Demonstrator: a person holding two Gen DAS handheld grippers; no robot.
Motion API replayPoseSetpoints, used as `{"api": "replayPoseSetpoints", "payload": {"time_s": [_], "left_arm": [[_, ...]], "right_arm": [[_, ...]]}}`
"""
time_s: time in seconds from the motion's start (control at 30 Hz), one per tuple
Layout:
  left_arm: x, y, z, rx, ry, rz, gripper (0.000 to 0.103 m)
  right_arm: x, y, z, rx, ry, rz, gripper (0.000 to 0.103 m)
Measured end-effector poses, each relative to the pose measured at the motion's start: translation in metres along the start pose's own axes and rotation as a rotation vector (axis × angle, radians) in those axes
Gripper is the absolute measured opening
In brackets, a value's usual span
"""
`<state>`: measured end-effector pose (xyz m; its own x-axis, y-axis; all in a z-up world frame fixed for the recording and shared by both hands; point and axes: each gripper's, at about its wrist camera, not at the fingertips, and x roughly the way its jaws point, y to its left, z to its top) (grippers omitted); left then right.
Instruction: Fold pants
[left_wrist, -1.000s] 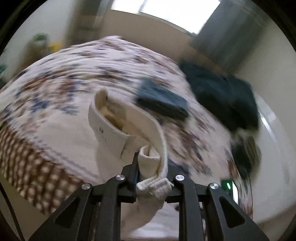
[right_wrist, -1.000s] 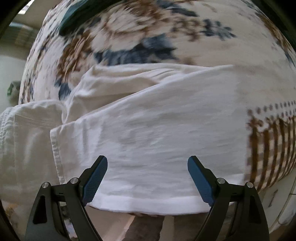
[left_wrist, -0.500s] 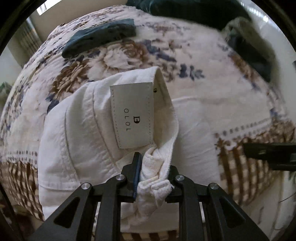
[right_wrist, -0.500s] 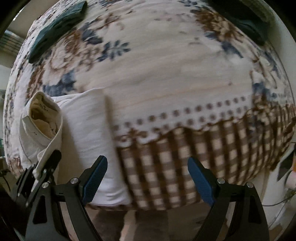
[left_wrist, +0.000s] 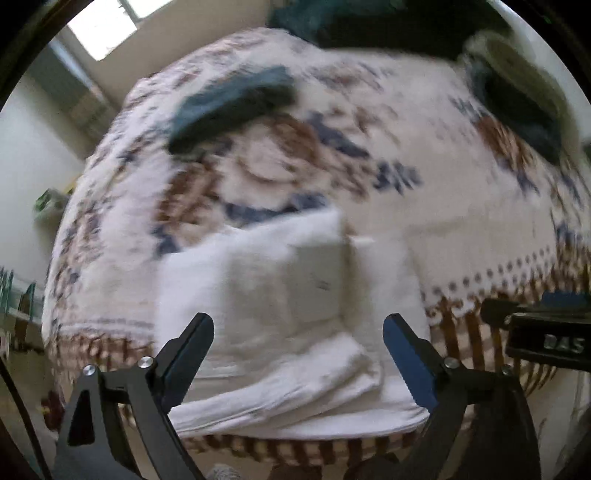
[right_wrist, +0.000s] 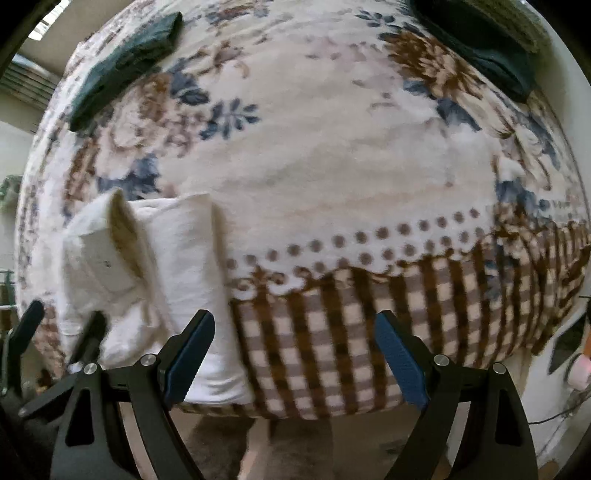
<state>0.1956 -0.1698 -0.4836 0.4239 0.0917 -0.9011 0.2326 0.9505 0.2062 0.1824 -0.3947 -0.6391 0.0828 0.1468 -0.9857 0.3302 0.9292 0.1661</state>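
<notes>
Pants (left_wrist: 288, 314) lie folded on the bed (left_wrist: 461, 221) under the left hand-held gripper (left_wrist: 297, 354), its jaws opening, nothing between; right hand-held gripper (right_wrist: 295, 354) stands apart. Better lift straight, not dragging cloth.

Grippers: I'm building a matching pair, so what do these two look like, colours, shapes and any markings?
Both look alike. The left gripper and right gripper have matte black, angular frames with triangular cut-outs and silver round screw heads. Their jaws are two flat fingers lined with blue ribbed pads. In the left wrist view, the right gripper's black body bears raised letters reading roughly "DAS". No cables, sleeves or hands show.
</notes>
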Motion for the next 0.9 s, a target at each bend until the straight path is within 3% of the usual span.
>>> {"api": "replayPoseSetpoints", "payload": {"time_s": [0.1,0.17,0.27,0.37,0.5,0.57,0.63,0.73,0.9], "left_arm": [[-0.014,0.047,0.000,-0.090,-0.007,0.064,0.094],[-0.012,0.085,-0.006,-0.150,0.002,0.138,0.094],[0.011,0.137,-0.021,-0.221,0.062,0.266,0.094],[0.041,0.176,-0.039,-0.254,0.159,0.372,0.094],[0.065,0.208,-0.057,-0.302,0.227,0.409,0.094],[0.067,0.212,-0.063,-0.315,0.238,0.405,0.094],[0.066,0.212,-0.067,-0.323,0.236,0.389,0.094],[0.064,0.214,-0.066,-0.337,0.238,0.349,0.094],[0.062,0.213,-0.049,-0.367,0.218,0.206,0.094]], "right_arm": [[-0.004,0.012,0.003,0.016,0.008,0.148,0.091],[0.006,0.028,0.009,0.029,0.040,0.301,0.091],[0.036,0.057,0.019,0.026,0.099,0.452,0.091],[0.070,0.082,0.027,0.031,0.163,0.536,0.091],[0.100,0.113,0.030,-0.046,0.185,0.422,0.089],[0.094,0.122,0.027,-0.056,0.142,0.423,0.047],[0.082,0.132,0.020,-0.103,0.097,0.364,0.041],[0.052,0.135,0.007,-0.146,0.062,0.350,0.019],[-0.010,0.080,-0.002,-0.040,0.007,0.334,0.018]]}}
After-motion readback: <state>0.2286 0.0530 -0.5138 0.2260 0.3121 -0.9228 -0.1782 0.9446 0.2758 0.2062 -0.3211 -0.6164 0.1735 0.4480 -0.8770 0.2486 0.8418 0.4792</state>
